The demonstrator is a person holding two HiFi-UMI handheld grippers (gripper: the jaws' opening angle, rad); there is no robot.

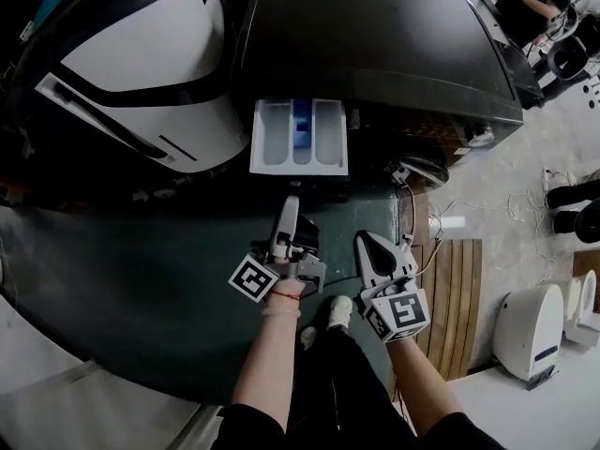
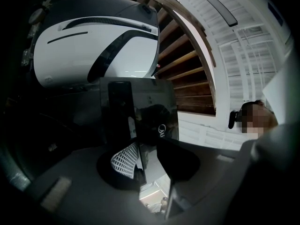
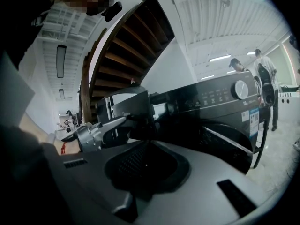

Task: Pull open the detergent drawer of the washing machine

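Left gripper [image 1: 291,204], jaws apart, empty; right gripper [image 1: 366,244], jaws together; detergent drawer [image 1: 281,139] out at 12 o'clock.

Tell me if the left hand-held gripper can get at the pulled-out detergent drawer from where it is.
Probably yes. The left hand-held gripper sits just short of the open detergent drawer, jaws apart and pointed at its front, with nothing in the way.

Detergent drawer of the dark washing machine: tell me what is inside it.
The white plastic detergent drawer shows three compartments; the middle one holds a blue insert, the outer two look empty. Its rear end is covered by the dark washing machine.
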